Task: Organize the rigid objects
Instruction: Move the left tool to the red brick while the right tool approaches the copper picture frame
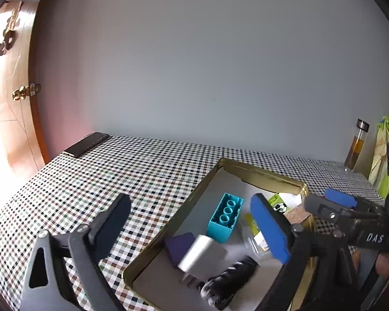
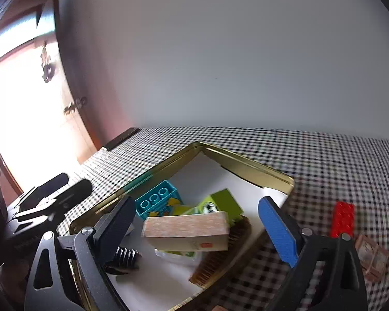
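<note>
Checked tablecloth (image 2: 324,160) carries a gold tin (image 2: 246,162) already holding a teal brick (image 2: 157,199), a beige block (image 2: 186,224) and more. Both the left gripper (image 1: 192,223) and right gripper (image 2: 194,215) hang spread and empty. A red brick (image 2: 342,217) outside likely goes next.

left gripper (image 1: 194,223) jaws wide, nothing gripped; right gripper (image 2: 197,220) jaws wide, empty, at its 3 o'clock.

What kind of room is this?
Probably a room in a home: a table under a black-and-white checked tablecloth against a plain wall, a brown wooden door with a brass handle, and a gold metal tin of toy bricks.
</note>
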`<state>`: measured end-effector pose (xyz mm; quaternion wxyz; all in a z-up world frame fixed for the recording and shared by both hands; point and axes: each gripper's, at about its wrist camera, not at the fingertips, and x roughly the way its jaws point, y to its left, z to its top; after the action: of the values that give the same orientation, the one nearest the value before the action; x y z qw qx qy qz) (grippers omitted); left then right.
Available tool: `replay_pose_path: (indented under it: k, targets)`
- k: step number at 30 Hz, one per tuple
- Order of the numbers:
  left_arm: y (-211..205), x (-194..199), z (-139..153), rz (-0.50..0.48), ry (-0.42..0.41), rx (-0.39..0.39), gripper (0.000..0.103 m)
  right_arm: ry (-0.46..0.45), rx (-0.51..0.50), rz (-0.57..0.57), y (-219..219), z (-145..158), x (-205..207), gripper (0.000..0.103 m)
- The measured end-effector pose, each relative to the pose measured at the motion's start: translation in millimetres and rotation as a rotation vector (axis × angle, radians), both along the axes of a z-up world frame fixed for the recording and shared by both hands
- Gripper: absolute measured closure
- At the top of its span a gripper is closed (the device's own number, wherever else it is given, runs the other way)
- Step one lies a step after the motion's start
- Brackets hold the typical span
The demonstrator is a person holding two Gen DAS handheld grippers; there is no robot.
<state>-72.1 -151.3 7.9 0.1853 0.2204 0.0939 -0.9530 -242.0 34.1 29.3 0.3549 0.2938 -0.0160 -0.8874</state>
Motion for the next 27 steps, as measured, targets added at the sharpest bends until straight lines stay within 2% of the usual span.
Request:
replay_pose_path:
  k: [5, 12, 19, 21, 27]
  targets:
    - [6.7, 9.9, 5.8, 0.0, 0.022, 0.013, 0.008, -0.012, -0.039, -0.074, 36.1, -0.5, 2.0, 0.006]
    - [37.2, 3.7, 6.2, -0.049, 0.014, 0.0, 0.008, -0.007, -0.034, -0.2, 91.4, -9.6, 9.3, 0.005]
    - [104.9, -8.7, 7.6, -0.187, 0.009, -0.037, 0.008, -0.022, -0.012, -0.296, 143.7, -25.4, 6.4, 0.005]
    - [128.4, -15.8, 5.2, -0.234, 0.0, -0.049, 0.004, -0.026, -0.007, -0.332, 161.7, -29.3, 6.3, 0.005]
    - [178.7, -42.3, -5.9, -0.312, -0.053, -0.081, 0.003, -0.037, 0.011, -0.434, 211.6, -37.3, 1.2, 0.005]
